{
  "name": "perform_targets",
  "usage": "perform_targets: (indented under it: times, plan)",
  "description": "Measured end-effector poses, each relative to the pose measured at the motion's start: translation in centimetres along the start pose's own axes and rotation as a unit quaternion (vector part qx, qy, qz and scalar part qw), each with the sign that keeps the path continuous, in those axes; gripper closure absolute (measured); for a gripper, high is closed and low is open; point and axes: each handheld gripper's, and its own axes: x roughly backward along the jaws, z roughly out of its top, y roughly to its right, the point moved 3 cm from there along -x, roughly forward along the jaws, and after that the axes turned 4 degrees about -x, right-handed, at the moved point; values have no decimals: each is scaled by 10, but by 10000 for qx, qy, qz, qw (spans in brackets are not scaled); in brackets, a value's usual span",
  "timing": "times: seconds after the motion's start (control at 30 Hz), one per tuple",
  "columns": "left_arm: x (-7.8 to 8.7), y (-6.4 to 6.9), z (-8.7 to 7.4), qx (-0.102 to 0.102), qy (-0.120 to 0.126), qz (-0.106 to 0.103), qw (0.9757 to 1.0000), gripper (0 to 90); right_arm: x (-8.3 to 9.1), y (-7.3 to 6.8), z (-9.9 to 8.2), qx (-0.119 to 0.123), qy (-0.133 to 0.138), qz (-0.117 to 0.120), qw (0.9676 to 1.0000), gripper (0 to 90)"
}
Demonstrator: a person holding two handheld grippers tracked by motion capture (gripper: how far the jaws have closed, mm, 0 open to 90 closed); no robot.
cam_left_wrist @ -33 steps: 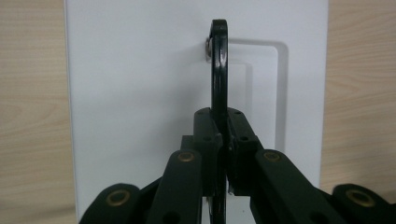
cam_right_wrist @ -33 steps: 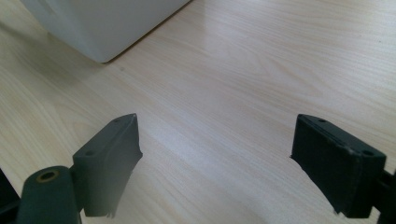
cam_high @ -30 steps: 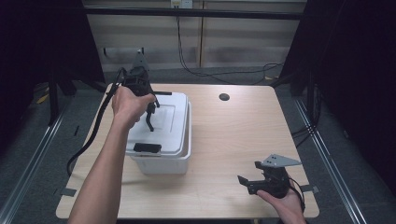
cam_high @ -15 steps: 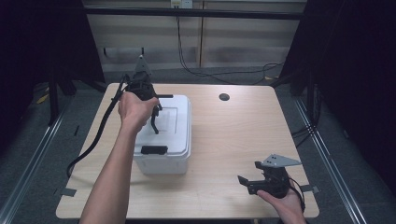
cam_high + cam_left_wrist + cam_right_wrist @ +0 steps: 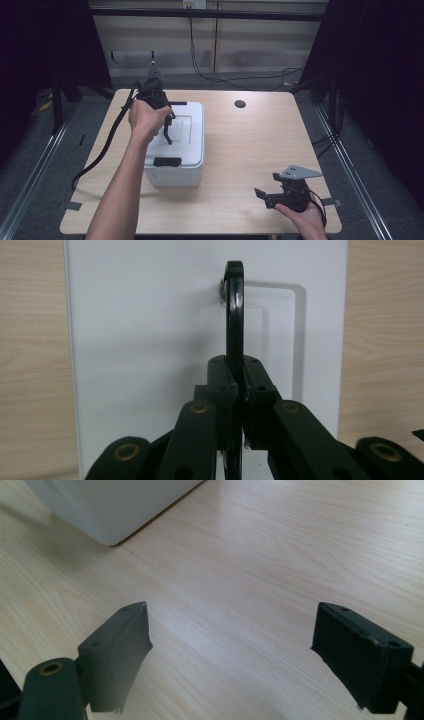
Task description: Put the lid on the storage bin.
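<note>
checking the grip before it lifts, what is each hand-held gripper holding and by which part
The left hand-held gripper is shut on the white box's black carry handle, at its raised bar. The right hand-held gripper is open, holding nothing.

- White lidded box [image 5: 176,150]: rectangular, on the wooden table, left of centre, long axis running 12 to 6 o'clock.
- Black carry handle [image 5: 234,310]: raised upright above the lid, pinned at its end.
- Black latch [image 5: 167,161]: at the lid's 6 o'clock edge.

Claw [image 5: 239,405] clamped on black handle [image 5: 234,315]

We see the left gripper [image 5: 166,131] drawn slightly nearer and right over the white box [image 5: 192,165] — black handle [image 5: 234,315] pinched, raised upright. The left forearm [image 5: 122,190] swung right too.
</note>
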Motion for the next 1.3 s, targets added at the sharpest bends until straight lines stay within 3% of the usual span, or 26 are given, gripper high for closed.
perform_targets:
  times: [0.17, 0.37, 0.57, 0.9, 1.03, 1.13, 1.3]
  plan:
    - [-2, 1, 0, -66, -68, -4, 10000, 848, 0, 0, 0, -8, -2, 0, 10000, 144]
    - [-10, 2, -1, 28, -55, 21, 10000, 848, 0, 0, 0, 4, -3, -2, 10000, 145]
    - [-11, 1, -1, -39, -80, 24, 10000, 847, 0, 0, 0, 7, -10, 2, 10000, 145]
    - [-13, 1, -1, 50, -68, 51, 10000, 848, 0, 0, 0, 16, -23, -8, 10000, 144]
    - [-13, 0, 0, 89, -41, 25, 9999, 848, 0, 0, 0, 18, -28, -6, 10000, 144]
    - [-15, -4, 0, 209, 35, -107, 9997, 847, -1, -1, 0, 32, -36, -8, 10000, 145]
    - [-14, -8, -1, 138, 26, -174, 9997, 840, -1, 0, 0, 17, -43, -16, 10000, 145]
